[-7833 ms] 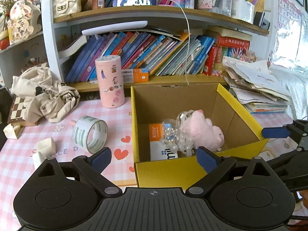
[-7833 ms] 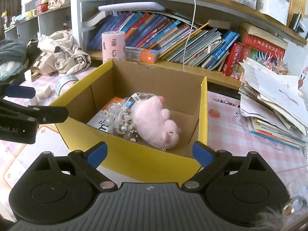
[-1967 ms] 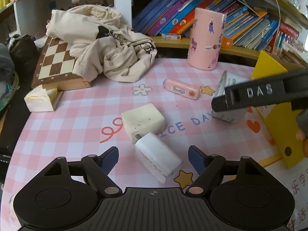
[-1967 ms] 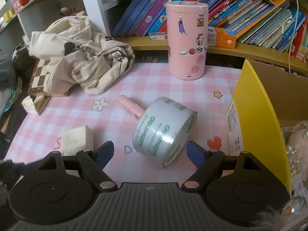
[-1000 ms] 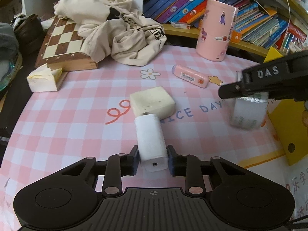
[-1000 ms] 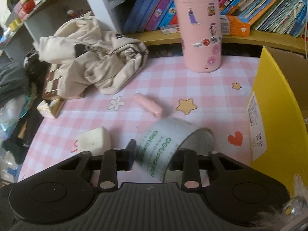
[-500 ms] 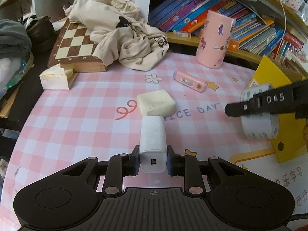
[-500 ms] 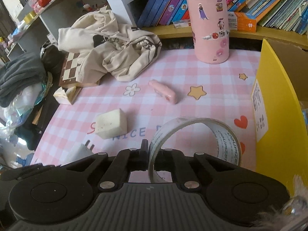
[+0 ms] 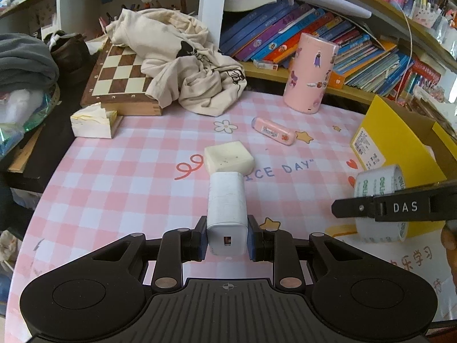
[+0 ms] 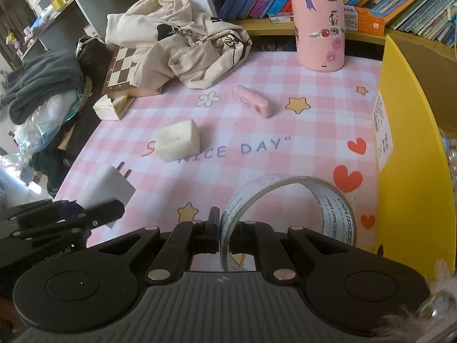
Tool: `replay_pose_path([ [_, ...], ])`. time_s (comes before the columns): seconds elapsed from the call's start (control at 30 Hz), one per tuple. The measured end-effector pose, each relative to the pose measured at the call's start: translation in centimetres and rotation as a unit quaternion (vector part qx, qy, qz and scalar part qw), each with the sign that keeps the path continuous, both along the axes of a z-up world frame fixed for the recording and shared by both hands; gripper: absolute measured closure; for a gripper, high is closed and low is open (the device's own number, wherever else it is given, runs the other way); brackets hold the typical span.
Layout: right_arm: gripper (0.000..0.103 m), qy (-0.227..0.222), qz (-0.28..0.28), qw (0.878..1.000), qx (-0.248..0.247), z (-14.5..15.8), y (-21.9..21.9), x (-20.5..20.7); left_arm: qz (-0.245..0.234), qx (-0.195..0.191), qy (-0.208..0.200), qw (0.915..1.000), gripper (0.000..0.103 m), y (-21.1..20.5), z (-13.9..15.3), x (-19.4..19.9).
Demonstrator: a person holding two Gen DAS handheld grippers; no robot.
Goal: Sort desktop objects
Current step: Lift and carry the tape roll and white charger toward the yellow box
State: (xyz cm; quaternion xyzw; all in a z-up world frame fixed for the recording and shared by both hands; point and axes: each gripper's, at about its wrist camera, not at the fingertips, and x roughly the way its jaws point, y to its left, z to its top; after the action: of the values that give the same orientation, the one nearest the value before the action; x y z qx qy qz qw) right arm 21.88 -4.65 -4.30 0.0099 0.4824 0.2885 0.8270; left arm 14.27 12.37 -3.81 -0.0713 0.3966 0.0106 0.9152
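My left gripper (image 9: pixel 227 238) is shut on a white plug charger (image 9: pixel 227 205), held just above the pink checked mat; from the right wrist view the charger (image 10: pixel 110 190) shows its two prongs. My right gripper (image 10: pixel 225 237) is shut on the wall of a clear tape roll (image 10: pixel 288 208), lifted off the mat beside the yellow box (image 10: pixel 411 148). In the left wrist view the tape roll (image 9: pixel 380 184) hangs behind the right gripper's dark finger. A cream block (image 9: pixel 228 157) and a pink eraser case (image 9: pixel 272 135) lie on the mat.
A pink sticker-covered cylinder (image 9: pixel 310 74) stands at the back by the bookshelf. A beige cloth bag (image 9: pixel 182 63) is heaped over a wooden chessboard box (image 9: pixel 120 85) at the back left. A paper-wrapped wedge (image 9: pixel 91 121) sits at the mat's left edge.
Both grippers have lifted their loads off the mat and drawn back. The right jaws closed fully onto the tape roll's wall, and the roll has swung toward the yellow box.
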Motion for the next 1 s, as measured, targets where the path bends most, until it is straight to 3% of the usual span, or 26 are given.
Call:
replay_pose_path([
  [1.0, 0.098, -0.015, -0.031, 0.999, 0.014, 2.3, -2.9, -9.5, -0.060, -0.019, -0.052, 0.9967, 0.078, -0.9, 3.3, -8.1],
])
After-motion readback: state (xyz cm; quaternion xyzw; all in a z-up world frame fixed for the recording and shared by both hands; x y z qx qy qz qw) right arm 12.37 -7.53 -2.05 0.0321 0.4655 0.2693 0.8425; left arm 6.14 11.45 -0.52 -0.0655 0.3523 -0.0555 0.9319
